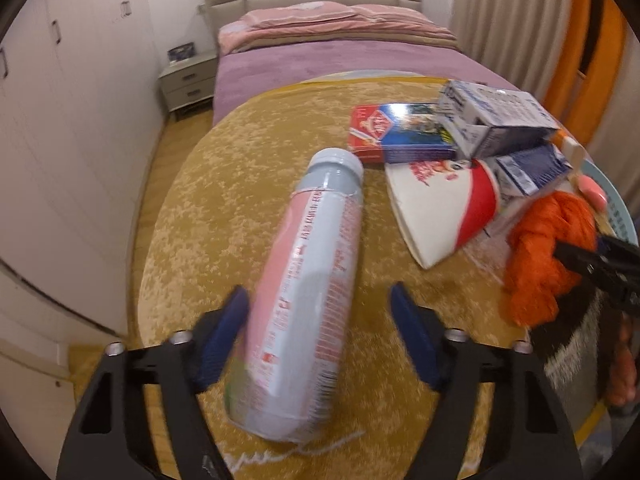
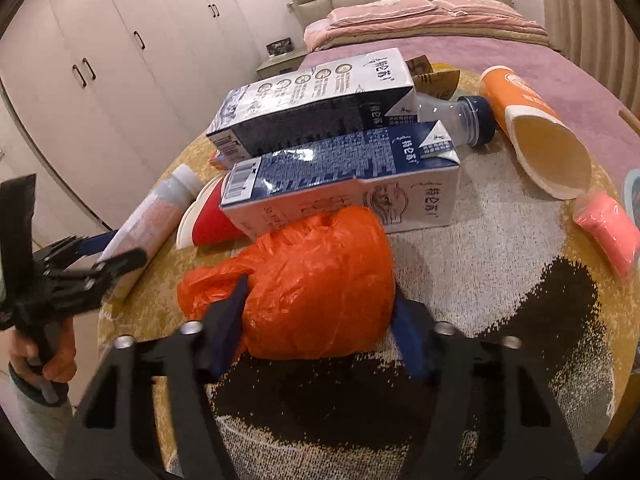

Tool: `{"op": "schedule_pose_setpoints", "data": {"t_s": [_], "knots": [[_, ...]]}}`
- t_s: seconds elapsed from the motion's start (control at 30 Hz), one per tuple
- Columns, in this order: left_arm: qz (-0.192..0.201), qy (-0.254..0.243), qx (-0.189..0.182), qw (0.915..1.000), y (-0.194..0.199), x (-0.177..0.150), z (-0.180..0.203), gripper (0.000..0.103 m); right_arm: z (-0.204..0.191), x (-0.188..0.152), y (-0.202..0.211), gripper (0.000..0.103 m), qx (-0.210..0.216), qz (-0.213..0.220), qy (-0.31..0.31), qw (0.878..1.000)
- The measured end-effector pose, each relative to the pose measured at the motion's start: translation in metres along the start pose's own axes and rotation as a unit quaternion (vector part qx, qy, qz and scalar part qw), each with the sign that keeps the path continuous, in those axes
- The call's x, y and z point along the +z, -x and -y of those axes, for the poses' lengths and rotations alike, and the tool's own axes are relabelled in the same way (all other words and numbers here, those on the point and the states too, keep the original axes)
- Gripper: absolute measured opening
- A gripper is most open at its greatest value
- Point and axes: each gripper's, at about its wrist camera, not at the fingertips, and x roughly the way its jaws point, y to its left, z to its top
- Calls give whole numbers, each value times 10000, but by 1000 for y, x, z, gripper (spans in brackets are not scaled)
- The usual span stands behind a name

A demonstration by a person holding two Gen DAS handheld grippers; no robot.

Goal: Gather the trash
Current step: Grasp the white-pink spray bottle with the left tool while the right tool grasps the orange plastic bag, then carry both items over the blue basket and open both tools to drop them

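While the left wrist camera looks down over a round yellow rug (image 1: 224, 216), the left gripper (image 1: 318, 312) straddles a pink and pale-blue bottle (image 1: 308, 292) lying on its side, its cap on and pointing away. Its left pad touches the bottle's side; the right pad stands clear of it, so the jaws are apart and not clamped. Beyond the bottle lie a red and blue flat box (image 1: 400, 134), a flattened red and white paper cup (image 1: 444, 208) and two blue and white cartons (image 1: 496, 120), one stacked on the other. At the right edge the right gripper's finger presses into an orange plastic bag (image 1: 540, 252).

From the right wrist camera, the right gripper (image 2: 320, 312) has its two blue pads against either side of the bunched orange plastic bag (image 2: 316, 280), jaws clamped on it. What the bag contains cannot be told. Just behind it the two cartons (image 2: 344, 184) lie on their sides, tops folded shut. A clear plastic bottle (image 2: 456, 118) with a dark cap lies behind them, capped. An orange paper cup (image 2: 536, 132) lies tipped over, its open mouth showing bare inside. A pink pouch (image 2: 608, 232) lies near the right edge. At left, a hand (image 2: 44, 356) holds the left gripper (image 2: 92, 256) at the pink bottle (image 2: 156, 216).
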Motion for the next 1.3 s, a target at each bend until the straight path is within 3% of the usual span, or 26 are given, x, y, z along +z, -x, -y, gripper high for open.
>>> {"op": "schedule_pose_setpoints", "data": {"t_s": [0.07,0.27,0.6,0.97,1.17,1.3], "knots": [[12,99,31,9999,0,0,-1,50,3,-1,8,46,47,65,0,10000],[405,210,191,9988,25,-11,14,48,10,-9,42,42,58,466,37,9989],[993,360,-219,9942,76,-16,57,47,33,-10,101,42,-174,1126,-26,9935],[1227,445,148,9913,96,-7,75,47,89,-8,135,42,-376,1491,-504,9868],[1581,359,-203,9866,117,0,90,47,102,-7,153,42,-482,1741,-584,9818],[1863,120,-615,9805,124,15,123,47,116,-7,172,42,-809,1992,-648,9745]]}}
